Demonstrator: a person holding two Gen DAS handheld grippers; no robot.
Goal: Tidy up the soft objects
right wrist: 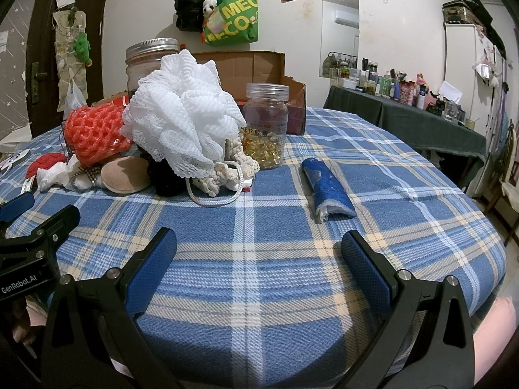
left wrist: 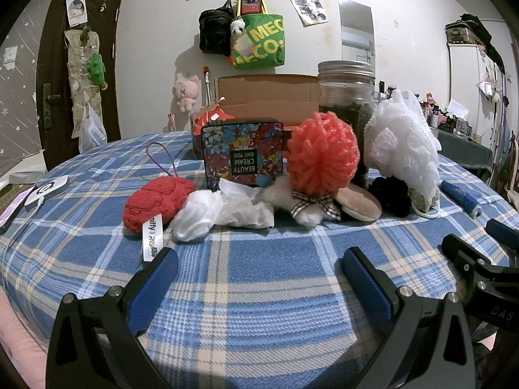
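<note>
- The left tool (left wrist: 259, 278) hovers low over the counter's blue plaid cloth (left wrist: 259, 324), its blue-padded fingers spread wide with nothing between them.
- The right tool (right wrist: 258, 265) is likewise spread wide and holds nothing; a rolled blue cloth (right wrist: 326, 188) lies just beyond its right finger.
- The soft things sit in a cluster across the middle of the counter: a red knitted pouch (left wrist: 155, 204) at the left, crumpled white tissue (left wrist: 223, 210) touching it, then a coral mesh puff (left wrist: 322, 155) above a checked bow (left wrist: 314, 206).
- A white mesh bath puff (right wrist: 181, 110) (the largest of the heap) leans against a glass jar with a metal lid (right wrist: 146, 61).
- A floral tin (left wrist: 243, 155) stands behind the tissue.
- A clear bottle of yellow capsules (right wrist: 266, 126) stands just right of the white puff.
</note>
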